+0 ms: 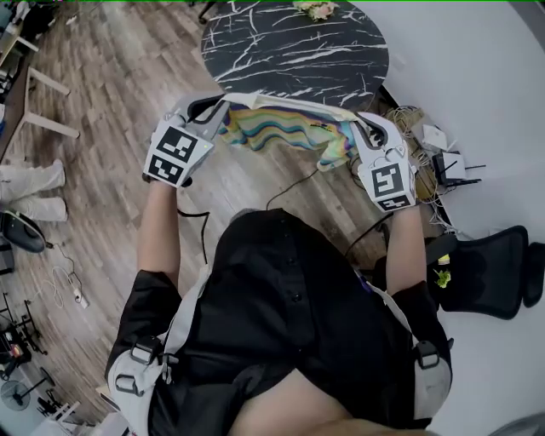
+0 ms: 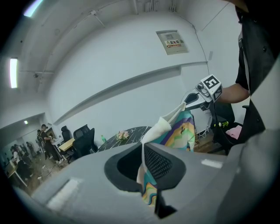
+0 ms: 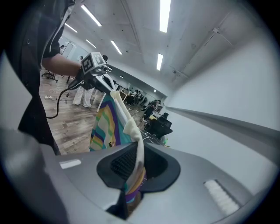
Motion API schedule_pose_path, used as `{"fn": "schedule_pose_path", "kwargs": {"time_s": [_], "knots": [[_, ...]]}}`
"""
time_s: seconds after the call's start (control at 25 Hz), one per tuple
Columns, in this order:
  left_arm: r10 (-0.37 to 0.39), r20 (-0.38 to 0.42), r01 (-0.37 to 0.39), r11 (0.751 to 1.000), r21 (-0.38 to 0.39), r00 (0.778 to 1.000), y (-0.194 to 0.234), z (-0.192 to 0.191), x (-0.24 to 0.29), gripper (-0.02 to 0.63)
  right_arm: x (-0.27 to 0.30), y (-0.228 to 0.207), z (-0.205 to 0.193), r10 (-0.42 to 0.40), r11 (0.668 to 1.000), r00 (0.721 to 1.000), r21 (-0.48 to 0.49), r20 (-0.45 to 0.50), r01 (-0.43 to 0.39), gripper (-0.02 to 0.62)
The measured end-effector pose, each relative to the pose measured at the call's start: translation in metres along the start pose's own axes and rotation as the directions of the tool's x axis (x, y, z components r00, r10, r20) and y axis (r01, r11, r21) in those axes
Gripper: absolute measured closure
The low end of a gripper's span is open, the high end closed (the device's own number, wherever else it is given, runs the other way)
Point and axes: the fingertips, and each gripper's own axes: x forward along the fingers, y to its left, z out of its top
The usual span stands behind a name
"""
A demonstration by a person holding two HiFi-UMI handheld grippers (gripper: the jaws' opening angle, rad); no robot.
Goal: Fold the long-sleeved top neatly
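The left claw (image 1: pixel 220 109) is clamped on the left end of the top (image 1: pixel 285 128), with cloth pinched between its closed jaws. The top, wavy bright stripes with a cream lining, hangs stretched in the air between both claws, at the near rim of the round black bench (image 1: pixel 289 43). The right claw (image 1: pixel 358 121) is clamped on the top's right end.

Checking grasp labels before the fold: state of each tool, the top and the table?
left tool, shut on long-sleeved top
right tool, shut on long-sleeved top
long-sleeved top, in the air, stretched between both tools, sagging
table, bears flowers at far edge
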Motion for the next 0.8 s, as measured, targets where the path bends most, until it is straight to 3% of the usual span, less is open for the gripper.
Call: {"fn": "schedule_pose_path", "kwargs": {"time_s": [0.36, 0.8], "knots": [[0.000, -0.002, 0.000, 1.000, 0.029, 1.000, 0.029, 0.006, 0.032, 0.588, 0.032, -0.039, -0.002, -0.026, 0.997, 1.000, -0.072, -0.003, 0.026, 0.566], [-0.078, -0.018, 0.079, 0.997, 0.027, 0.997, 0.101, -0.014, 0.110, 0.588, 0.118, -0.079, -0.021, -0.046, 0.998, 0.995, -0.034, -0.090, 0.043, 0.584]]}}
